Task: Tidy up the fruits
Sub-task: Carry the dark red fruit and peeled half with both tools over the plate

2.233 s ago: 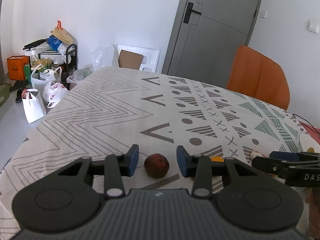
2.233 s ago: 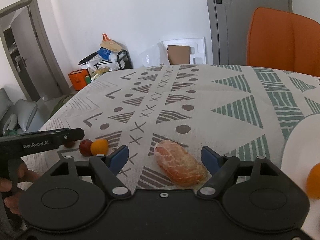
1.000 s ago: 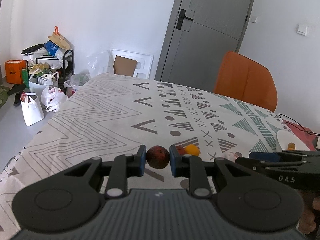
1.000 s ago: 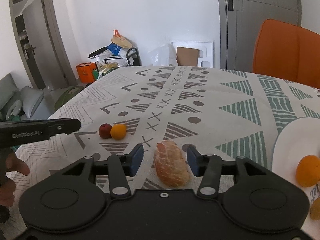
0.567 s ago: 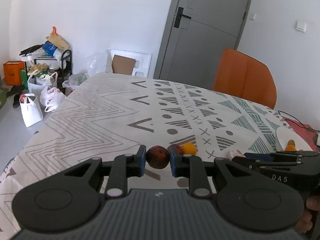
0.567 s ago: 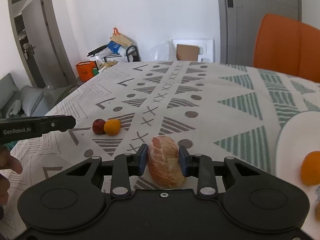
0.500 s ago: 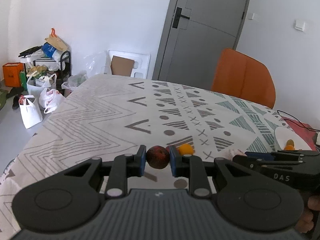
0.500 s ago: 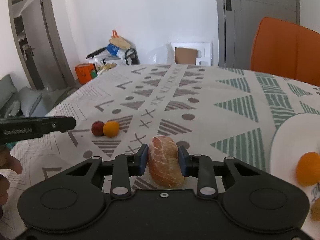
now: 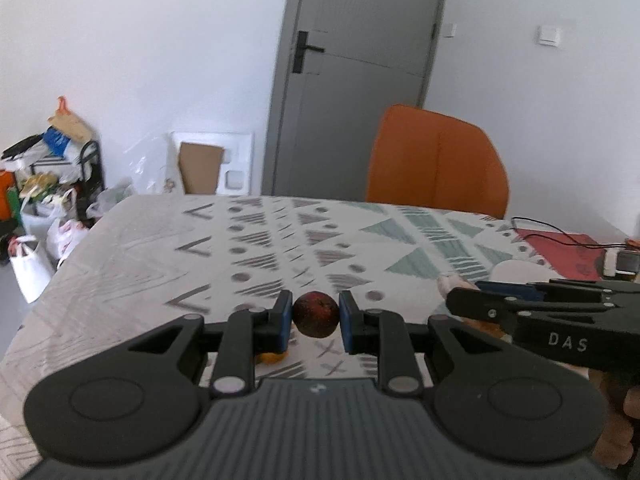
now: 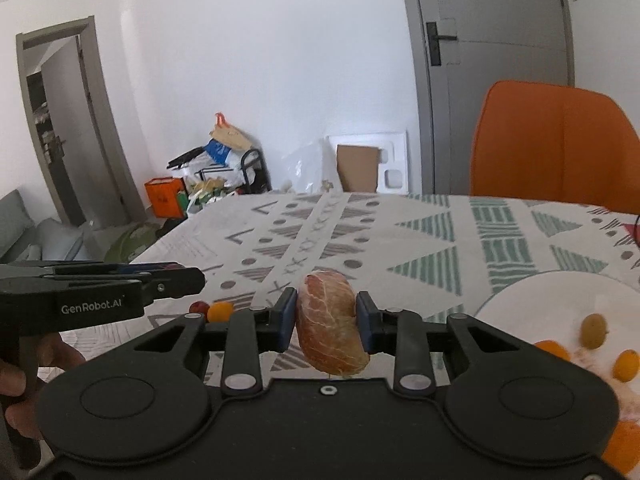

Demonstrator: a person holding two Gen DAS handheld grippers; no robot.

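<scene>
My left gripper (image 9: 315,315) is shut on a small dark red round fruit (image 9: 316,314), held just above the patterned tablecloth (image 9: 280,240). My right gripper (image 10: 326,320) is shut on a peeled orange fruit (image 10: 330,324) with white pith, lifted off the cloth. A white plate (image 10: 532,304) at the right holds small orange fruits (image 10: 626,365) and a greenish one (image 10: 593,330). A small red fruit (image 10: 199,307) and a small orange fruit (image 10: 220,311) lie on the cloth at the left. The right gripper (image 9: 472,300) shows side-on in the left wrist view.
An orange chair (image 9: 438,164) stands at the table's far side before a grey door (image 9: 360,72). A red mat with a black cable (image 9: 560,242) lies at the right. Bags and a cluttered rack (image 9: 52,184) stand on the floor at the left.
The right gripper closed on the peeled fruit and lifted it off the cloth. Both grippers rose and swung rightward with their fruits; the plate has come further into the right wrist view.
</scene>
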